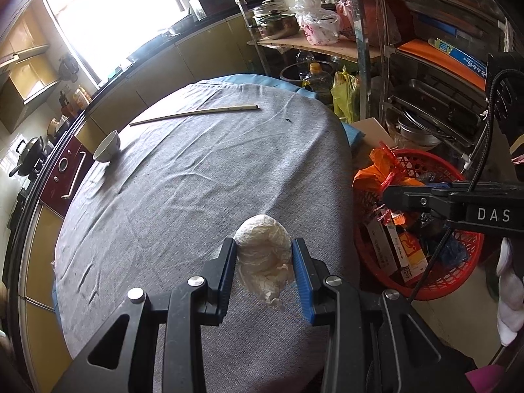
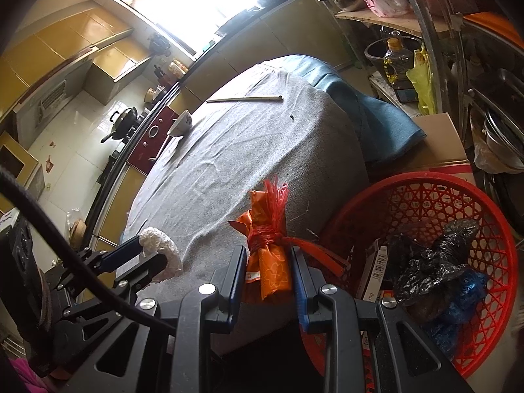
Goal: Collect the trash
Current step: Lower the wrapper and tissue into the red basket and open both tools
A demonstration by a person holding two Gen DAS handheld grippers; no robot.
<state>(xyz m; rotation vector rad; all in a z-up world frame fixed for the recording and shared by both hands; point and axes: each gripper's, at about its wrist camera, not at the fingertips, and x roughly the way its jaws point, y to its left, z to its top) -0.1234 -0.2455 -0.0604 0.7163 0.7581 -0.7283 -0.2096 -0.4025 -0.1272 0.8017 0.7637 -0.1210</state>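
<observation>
My left gripper point(image 1: 264, 248) is shut on a crumpled white plastic wad point(image 1: 264, 255), held above the near end of the grey-clothed table point(image 1: 183, 177); the same wad point(image 2: 160, 249) shows at the lower left of the right wrist view. My right gripper point(image 2: 268, 255) is shut on an orange wrapper bundle tied with red string point(image 2: 270, 245), at the table's right edge beside the red basket point(image 2: 422, 196). The basket point(image 1: 458, 275) stands on the floor to the right, holding cartons point(image 1: 398, 245), a black bag point(image 2: 435, 262) and a blue bag point(image 2: 465, 298).
A white bowl point(image 1: 107, 146) and chopsticks point(image 1: 196, 114) lie on the far part of the table. A metal shelf rack point(image 1: 360, 32) with pots, bags and an oil bottle stands behind the basket. A cardboard box point(image 2: 442, 144) sits by it. Kitchen counter runs along the left.
</observation>
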